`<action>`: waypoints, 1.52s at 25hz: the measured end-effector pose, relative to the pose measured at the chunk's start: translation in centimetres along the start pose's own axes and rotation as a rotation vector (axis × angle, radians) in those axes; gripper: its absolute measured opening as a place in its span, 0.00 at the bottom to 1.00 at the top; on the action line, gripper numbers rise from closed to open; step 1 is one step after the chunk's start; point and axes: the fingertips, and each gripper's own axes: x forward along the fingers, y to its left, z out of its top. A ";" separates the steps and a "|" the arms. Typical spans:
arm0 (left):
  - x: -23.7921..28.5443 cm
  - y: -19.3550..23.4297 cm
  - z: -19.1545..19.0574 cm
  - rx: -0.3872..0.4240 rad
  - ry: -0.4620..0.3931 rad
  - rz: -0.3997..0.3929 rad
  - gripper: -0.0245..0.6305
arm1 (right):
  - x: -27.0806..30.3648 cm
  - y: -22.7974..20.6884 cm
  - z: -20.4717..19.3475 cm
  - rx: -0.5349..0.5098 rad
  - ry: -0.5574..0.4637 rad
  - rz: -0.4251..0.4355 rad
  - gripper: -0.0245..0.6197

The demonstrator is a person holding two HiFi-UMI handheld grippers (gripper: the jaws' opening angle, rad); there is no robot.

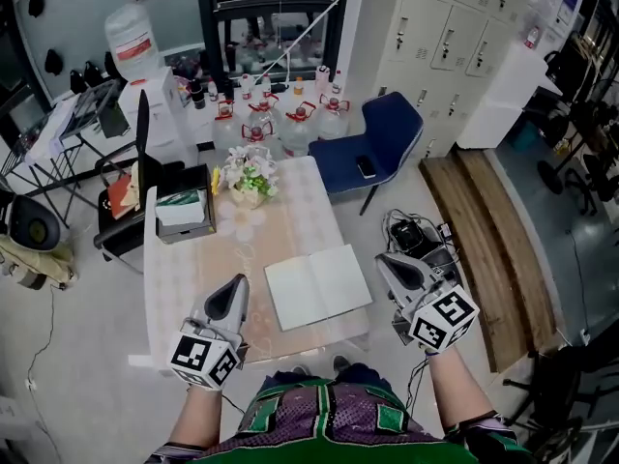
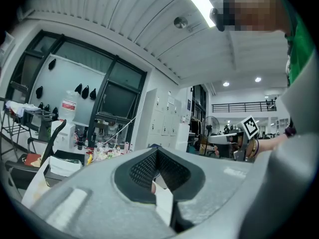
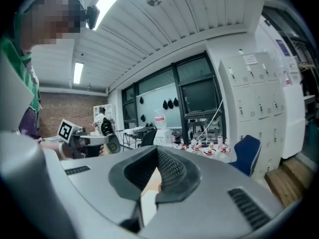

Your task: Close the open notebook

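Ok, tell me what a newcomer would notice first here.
The open notebook lies white and flat near the front edge of the pale table. The left tongs and right tongs flank it, both shut and empty. Beyond the table, a blue chair and a cluster of red-capped water jugs stand out.

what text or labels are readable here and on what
No text reads clearly.
water jug red label: too blurred.
box green print: too small.
lockers tags: too small.
notebook pages: blank.
left tongs, right tongs cubes: square patterns, no letters.
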 end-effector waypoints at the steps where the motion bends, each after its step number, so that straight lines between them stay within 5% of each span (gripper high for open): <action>1: 0.3 0.0 0.0 -0.001 -0.002 0.007 0.06 | 0.2 0.0 -0.4 -0.009 0.017 0.027 0.04; 3: 0.8 -0.3 -0.2 -0.008 -0.003 0.018 0.06 | 0.6 0.1 -1.4 -0.008 0.049 0.092 0.05; 5: 1.2 -1.1 -0.1 -0.009 -0.007 0.020 0.06 | 0.9 -0.2 -2.3 0.004 0.081 0.149 0.35; 6: 1.4 -1.5 0.0 -0.006 -0.009 0.021 0.06 | 1.0 -0.6 -2.7 0.003 0.094 0.155 0.37; 27: 7.1 -7.4 -2.5 -0.031 0.034 0.085 0.06 | 4.6 -11.8 -21.8 0.175 0.457 0.192 0.37; 38: 10.2 -11.2 -4.9 -0.091 0.109 0.069 0.06 | 6.0 -14.1 -30.2 0.268 0.577 0.253 0.37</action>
